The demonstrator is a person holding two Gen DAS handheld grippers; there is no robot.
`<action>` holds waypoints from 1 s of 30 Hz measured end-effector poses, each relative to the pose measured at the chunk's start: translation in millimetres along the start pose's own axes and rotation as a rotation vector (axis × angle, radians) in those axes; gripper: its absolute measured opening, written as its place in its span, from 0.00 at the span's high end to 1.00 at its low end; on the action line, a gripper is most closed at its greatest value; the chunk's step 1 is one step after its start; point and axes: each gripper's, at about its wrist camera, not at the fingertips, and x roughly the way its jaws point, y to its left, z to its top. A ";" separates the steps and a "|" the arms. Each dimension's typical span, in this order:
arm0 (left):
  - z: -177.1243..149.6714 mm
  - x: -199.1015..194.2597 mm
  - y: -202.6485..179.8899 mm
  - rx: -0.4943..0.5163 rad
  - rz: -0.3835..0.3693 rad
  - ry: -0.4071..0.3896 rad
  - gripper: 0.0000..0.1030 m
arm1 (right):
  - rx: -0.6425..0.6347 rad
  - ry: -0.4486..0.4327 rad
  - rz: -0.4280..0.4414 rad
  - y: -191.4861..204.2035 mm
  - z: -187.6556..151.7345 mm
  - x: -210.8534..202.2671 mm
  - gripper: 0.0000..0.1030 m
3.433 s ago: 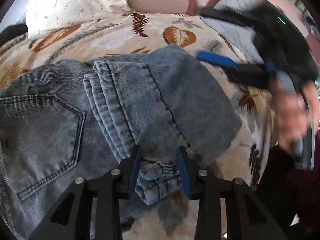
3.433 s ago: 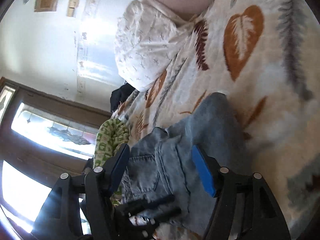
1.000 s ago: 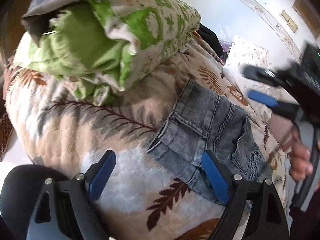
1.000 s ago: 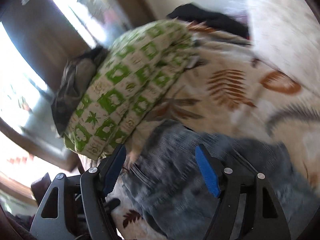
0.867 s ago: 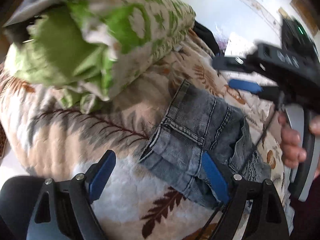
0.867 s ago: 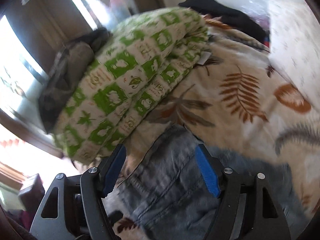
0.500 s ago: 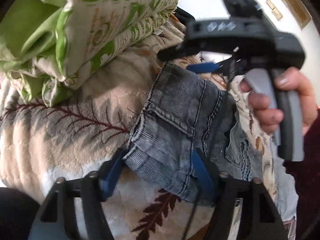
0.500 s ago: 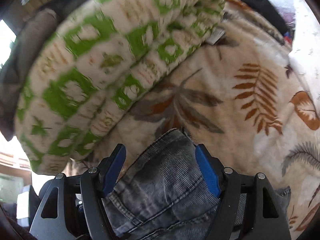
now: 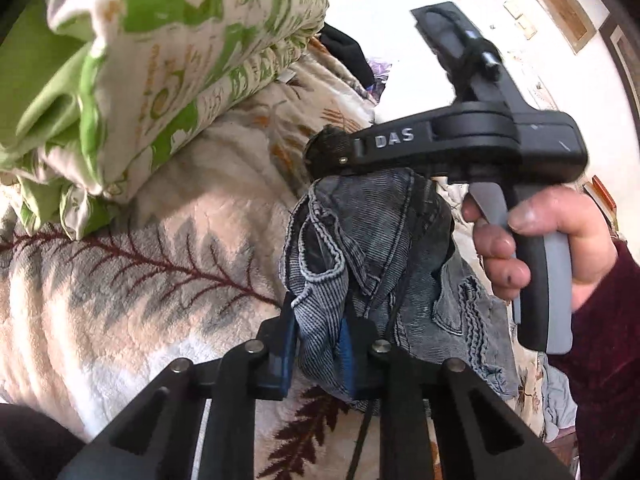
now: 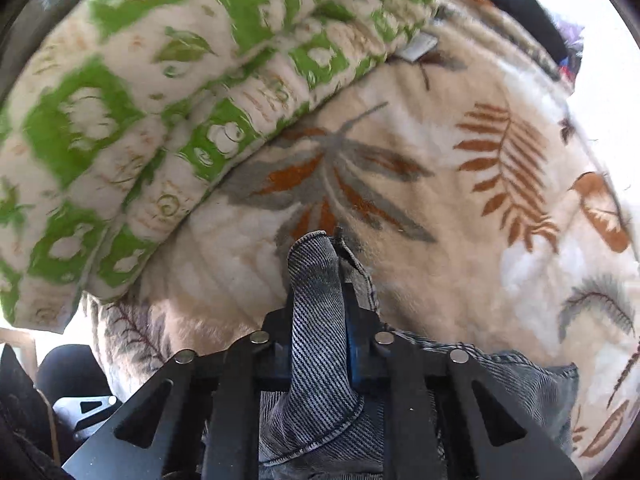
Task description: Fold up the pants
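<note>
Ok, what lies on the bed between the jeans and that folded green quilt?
Only bare leaf-print bedspread: the right wrist view shows nothing lying between the jeans and the folded green quilt. The left wrist view agrees.

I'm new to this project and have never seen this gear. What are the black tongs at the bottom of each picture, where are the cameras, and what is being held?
No robot here: a person holds a hand-squeezed two-finger gripper in each hand, each with a wide-angle camera looking along its fingers.

Left-wrist view: the left gripper has just been closing and pinches the faded blue-grey denim pants. The right gripper, squeezed by the person's hand, grips the same edge farther along.

Right-wrist view: the right gripper, also just closed, clamps a denim fold.

The pants lie on a cream leaf-print blanket, beside a folded green-and-white quilt.
</note>
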 end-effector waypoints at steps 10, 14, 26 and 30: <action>-2.9 -33.5 -41.8 0.092 -0.039 -0.047 0.80 | 0.091 -0.225 0.048 -17.4 -49.9 -93.6 0.86; -8.0 -42.1 -79.5 0.172 -0.072 -0.047 0.80 | 0.146 -0.306 0.073 -34.7 -67.7 -127.9 0.86; -56.3 10.8 -232.9 0.514 -0.203 0.079 0.80 | 0.456 -0.456 0.073 -169.0 -206.0 -195.9 0.89; -83.1 53.1 -266.2 0.581 -0.235 0.177 0.80 | 0.580 -0.482 0.067 -218.6 -261.5 -187.8 0.89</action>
